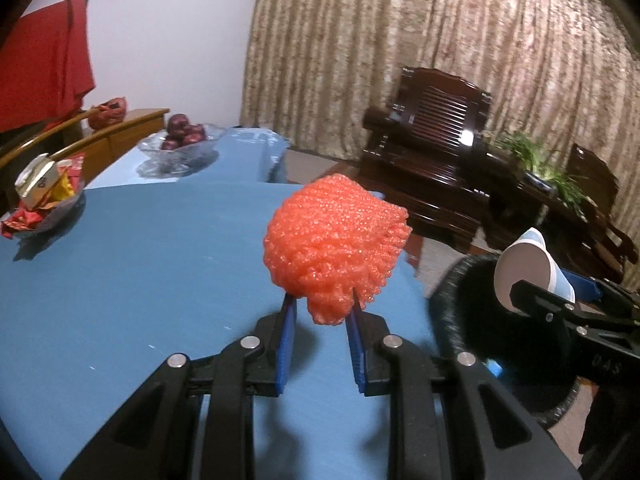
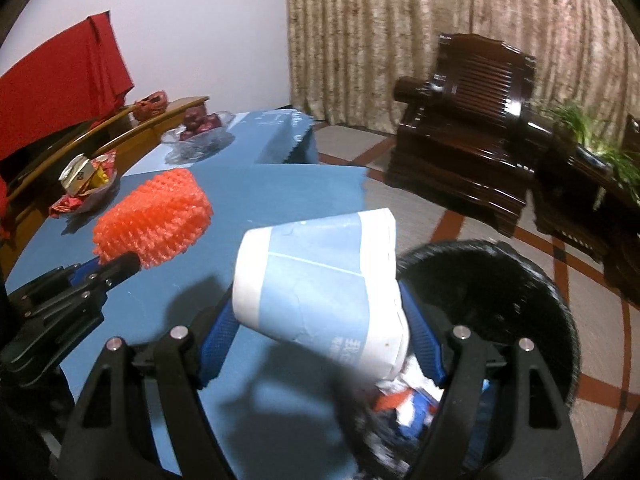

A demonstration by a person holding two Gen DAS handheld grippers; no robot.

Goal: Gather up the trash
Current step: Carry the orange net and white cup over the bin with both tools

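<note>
My left tool [image 1: 320, 312] was clamped on the orange foam fruit net [image 1: 336, 248], holding it up over the blue worktop [image 1: 120, 280]. My right tool [image 2: 320, 320] gripped the blue-and-white paper cup [image 2: 320, 276] — tilted on its side, at the worktop's edge and above the rim of the black trash bin [image 2: 520, 280], where scraps of wrapper lay inside. Farther back on the worktop sat a dish of red wrappers and a small carton [image 1: 40, 192], then a glass bowl of dark red apples [image 1: 182, 140] — beyond them, a dark wooden armchair [image 1: 432, 152] before the curtain [image 1: 440, 40].
</note>
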